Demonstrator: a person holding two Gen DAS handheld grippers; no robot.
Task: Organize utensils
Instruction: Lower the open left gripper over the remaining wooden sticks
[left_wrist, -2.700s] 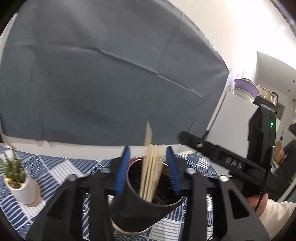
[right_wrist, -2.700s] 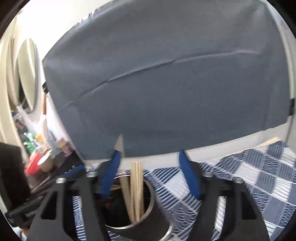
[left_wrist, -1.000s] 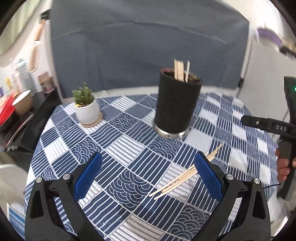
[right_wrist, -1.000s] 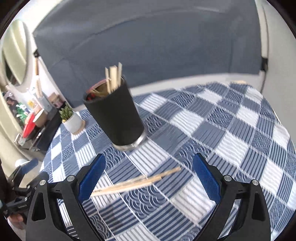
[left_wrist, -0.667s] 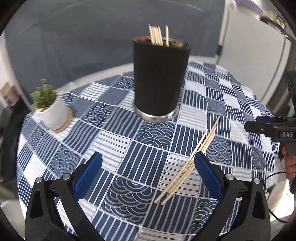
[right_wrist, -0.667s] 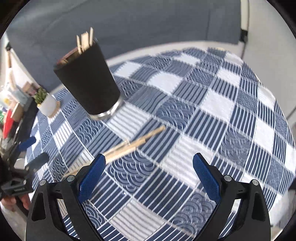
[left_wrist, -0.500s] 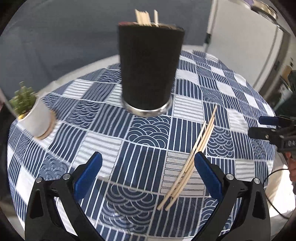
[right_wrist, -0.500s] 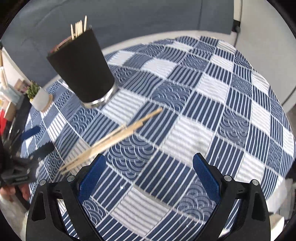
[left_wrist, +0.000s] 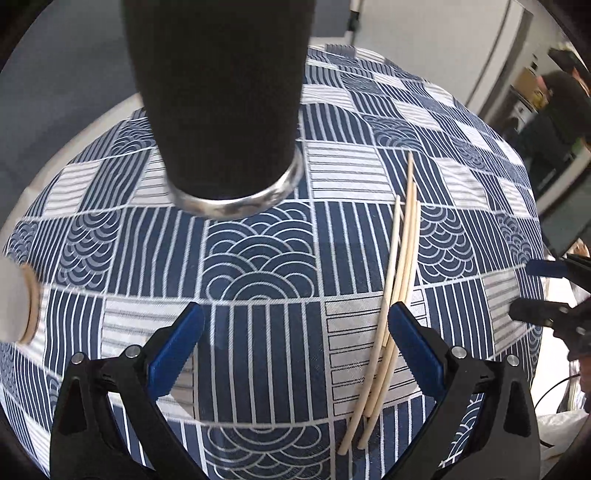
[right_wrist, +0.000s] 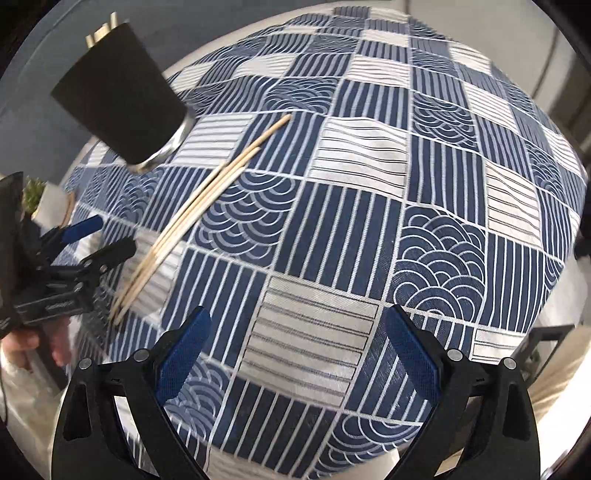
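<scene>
Left wrist view looks down on a patterned blue-and-white tabletop (left_wrist: 258, 251) with a bundle of pale chopsticks (left_wrist: 397, 266) lying loose on it, running from near to far. The left claw (left_wrist: 295, 347) hangs over the cloth with its blue pads spread wide and nothing between them. Its right pad sits just beside the near half of the chopsticks, and the near ends of the sticks run past the pad towards the camera, so the bundle lies at the right edge of the opening, not centred in it. Farther off, to the left, stands the black holder (left_wrist: 218, 99) on its metal base ring; its mouth is out of this view.

From the right wrist view the same chopsticks (right_wrist: 207, 199) lie well to the far left of the right claw (right_wrist: 295, 350), which is also spread and empty above bare cloth. The holder (right_wrist: 118, 96) stands beyond them, with stick tips showing above its rim. The left claw (right_wrist: 99, 236) shows at the left edge, close over the near ends of the bundle, with a hand below it.

The step in hand looks like the approach for picking up the loose chopsticks, with the left claw the likelier one to take them. The next move calls for shifting that claw right so the bundle sits between the pads, lowering to the cloth, and closing across all the sticks together; thin and round, they could roll apart or slip free.
</scene>
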